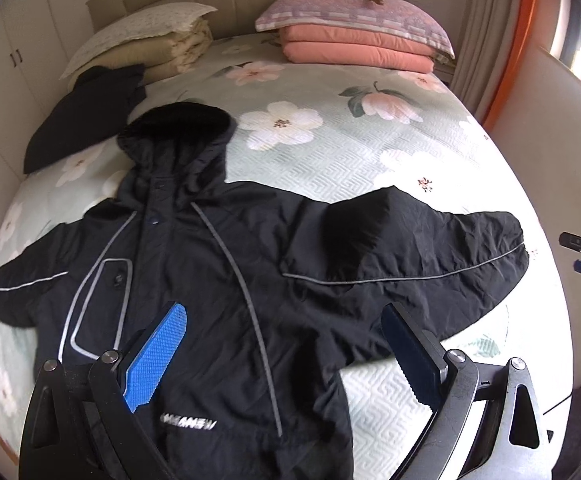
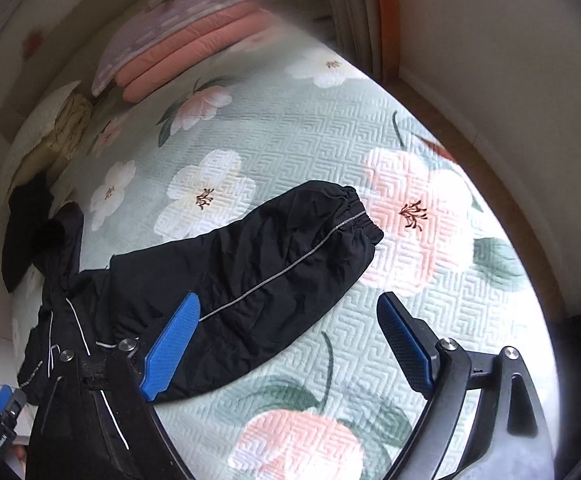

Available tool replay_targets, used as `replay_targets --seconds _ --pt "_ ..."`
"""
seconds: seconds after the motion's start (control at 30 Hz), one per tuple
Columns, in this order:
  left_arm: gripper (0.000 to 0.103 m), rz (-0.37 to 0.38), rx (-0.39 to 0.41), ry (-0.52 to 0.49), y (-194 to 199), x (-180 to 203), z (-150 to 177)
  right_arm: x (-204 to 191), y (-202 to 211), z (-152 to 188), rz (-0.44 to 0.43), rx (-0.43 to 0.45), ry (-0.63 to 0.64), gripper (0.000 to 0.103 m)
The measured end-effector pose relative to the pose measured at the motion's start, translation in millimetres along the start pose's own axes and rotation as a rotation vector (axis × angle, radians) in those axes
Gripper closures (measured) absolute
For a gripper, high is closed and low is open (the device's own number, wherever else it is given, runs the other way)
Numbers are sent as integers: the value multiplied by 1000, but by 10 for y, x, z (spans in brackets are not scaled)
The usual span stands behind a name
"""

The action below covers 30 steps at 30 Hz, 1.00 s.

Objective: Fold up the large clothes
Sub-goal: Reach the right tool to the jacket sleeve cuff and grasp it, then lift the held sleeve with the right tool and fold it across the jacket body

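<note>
The black jacket (image 1: 210,280) lies face-up, sleeves spread, on the bed (image 1: 370,152), presumably ready for folding, so the left tongs (image 1: 282,344) and right tongs (image 2: 286,340) both hover wide open, empty.

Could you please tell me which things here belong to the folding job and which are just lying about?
For the job: black hooded jacket, left gripper, right gripper.

Lying about: dark garment, pink bedding stack, beige bedding stack, all on the floral bedspread.
</note>
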<state>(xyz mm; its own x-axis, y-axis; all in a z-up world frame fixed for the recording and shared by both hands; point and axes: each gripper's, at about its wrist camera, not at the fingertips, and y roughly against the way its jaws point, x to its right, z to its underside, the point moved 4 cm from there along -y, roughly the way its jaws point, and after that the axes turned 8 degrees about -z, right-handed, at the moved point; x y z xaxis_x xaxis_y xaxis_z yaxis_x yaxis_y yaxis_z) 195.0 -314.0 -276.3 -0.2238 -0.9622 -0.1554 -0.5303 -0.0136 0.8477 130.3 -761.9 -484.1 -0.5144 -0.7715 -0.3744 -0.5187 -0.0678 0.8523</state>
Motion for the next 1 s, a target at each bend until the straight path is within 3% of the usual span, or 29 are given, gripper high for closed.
replay_targets --seconds 0.07,0.13,0.23,0.5,0.57,0.6,0.63,0.7,0.87,1.0 --pt "4 -15 13 -22 -204 155 13 260 -317 -53 2 -22 -37 19" --pt "4 -26 18 -45 -394 297 36 452 -587 -83 -19 -44 -63 31" --pt "5 -31 17 -72 -612 467 69 654 -875 -117 -48 -64 -96 32" --pt "5 -9 5 -130 -865 846 85 882 -1226 -153 -182 -61 -234 33" --pt "5 -1 8 -147 -898 944 65 881 -1230 -176 -189 -55 -237 42" --pt "5 3 9 -156 -920 998 54 883 -1222 -174 -185 -52 -236 50" --pt "5 7 10 -162 -944 1043 40 884 -1209 -166 -182 -53 -230 68" --pt "5 18 15 -179 -1002 1165 -8 850 -1115 -130 -161 -40 -205 80" --pt "5 73 38 -251 -1124 1519 -156 636 -420 131 -22 78 -91 86" --pt "5 207 -13 -299 -1285 1809 -191 665 -25 409 13 131 -87 87"
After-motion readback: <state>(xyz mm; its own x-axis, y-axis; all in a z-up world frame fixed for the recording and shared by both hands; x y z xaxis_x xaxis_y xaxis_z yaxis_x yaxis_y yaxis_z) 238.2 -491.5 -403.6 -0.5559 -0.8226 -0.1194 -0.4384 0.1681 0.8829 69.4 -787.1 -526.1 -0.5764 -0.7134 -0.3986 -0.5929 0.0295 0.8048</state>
